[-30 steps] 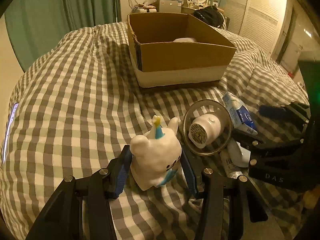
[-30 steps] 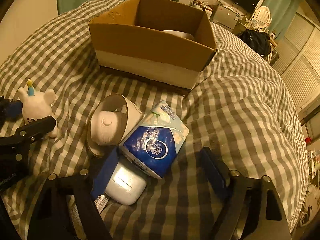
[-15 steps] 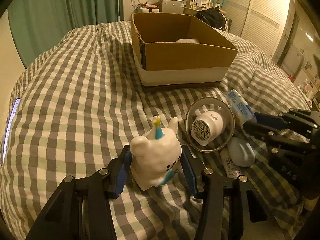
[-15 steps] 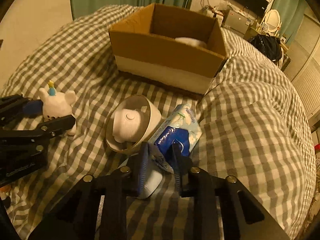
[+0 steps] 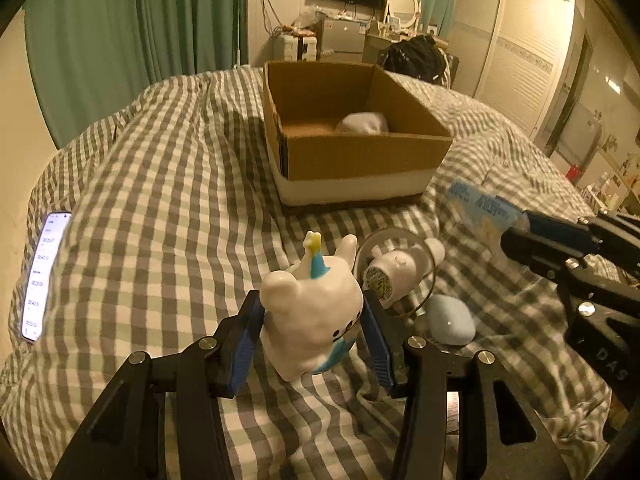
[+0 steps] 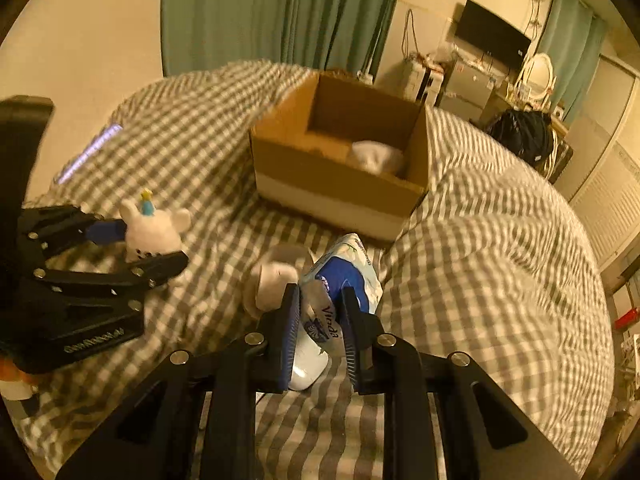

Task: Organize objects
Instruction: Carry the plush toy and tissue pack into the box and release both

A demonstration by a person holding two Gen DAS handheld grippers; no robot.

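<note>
A bedroom at night, green curtains behind, and a bed under a grey-and-white checked duvet (image 5: 168,184) serves as my work surface. From my left wrist view, the open cardboard box (image 5: 352,152) sits at the far middle of the bed, with one pale bundle already lying in its far right corner; that is where I judge everything is meant to go. My left gripper (image 5: 312,332) has its blue pads pressed on both flanks of the white bear figurine (image 5: 310,316), which I hold upright by its body so the party-hat head stays clear. Just right of it lie a white bottle inside a clear round bowl (image 5: 400,272) and a pale blue pebble-shaped case (image 5: 450,324), both waiting on the duvet. A lit phone (image 5: 42,276) lies at the far left edge.

From my right wrist view, the same box (image 6: 340,184) stands ahead. My right gripper (image 6: 320,328) is clamped on the near end of a blue tissue pack (image 6: 344,276), squeezing the soft wrapper narrow, so the pack juts forward toward the box. The figurine (image 6: 152,232) shows at left in my other gripper.
</note>
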